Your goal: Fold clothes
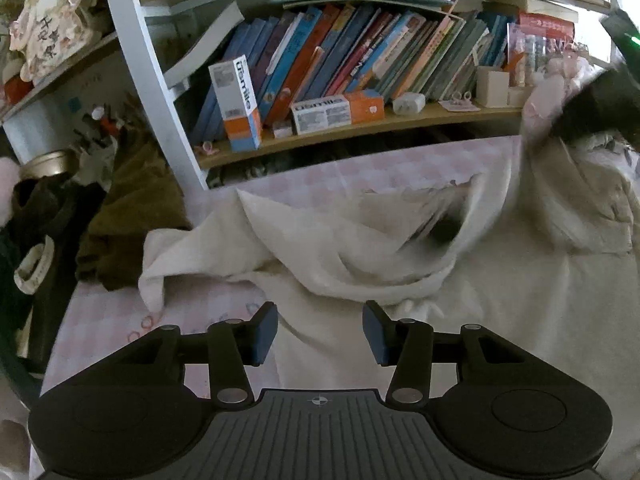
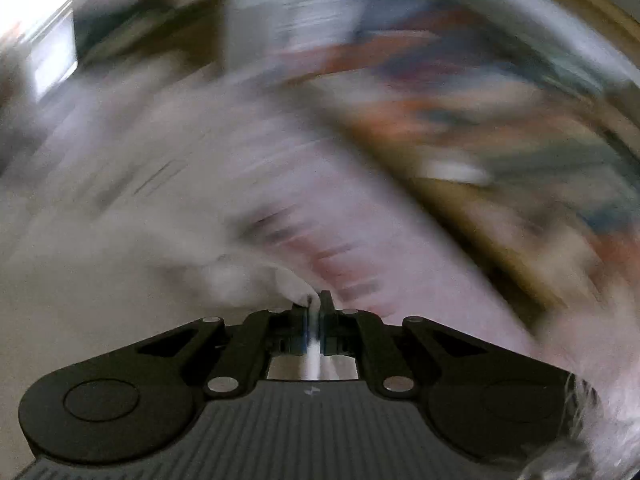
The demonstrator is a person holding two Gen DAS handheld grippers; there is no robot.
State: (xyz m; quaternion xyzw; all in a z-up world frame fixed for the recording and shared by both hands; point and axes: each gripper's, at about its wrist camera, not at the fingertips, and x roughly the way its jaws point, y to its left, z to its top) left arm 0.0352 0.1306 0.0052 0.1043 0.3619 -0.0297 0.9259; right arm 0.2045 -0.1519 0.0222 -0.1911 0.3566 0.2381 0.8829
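A pink checked sheet (image 1: 320, 168) covered the bed, and a cream garment (image 1: 400, 264) lay rumpled across its middle and right. A brown cloth (image 1: 132, 216) was heaped at the left edge. Beyond, a wooden shelf (image 1: 360, 128) held slanting books (image 1: 360, 52) and 2 boxes. The left gripper (image 1: 320, 330) hovered with jaws apart, holding nothing. The right gripper (image 2: 316, 312) pinched a fold of the garment; its view was blurred.
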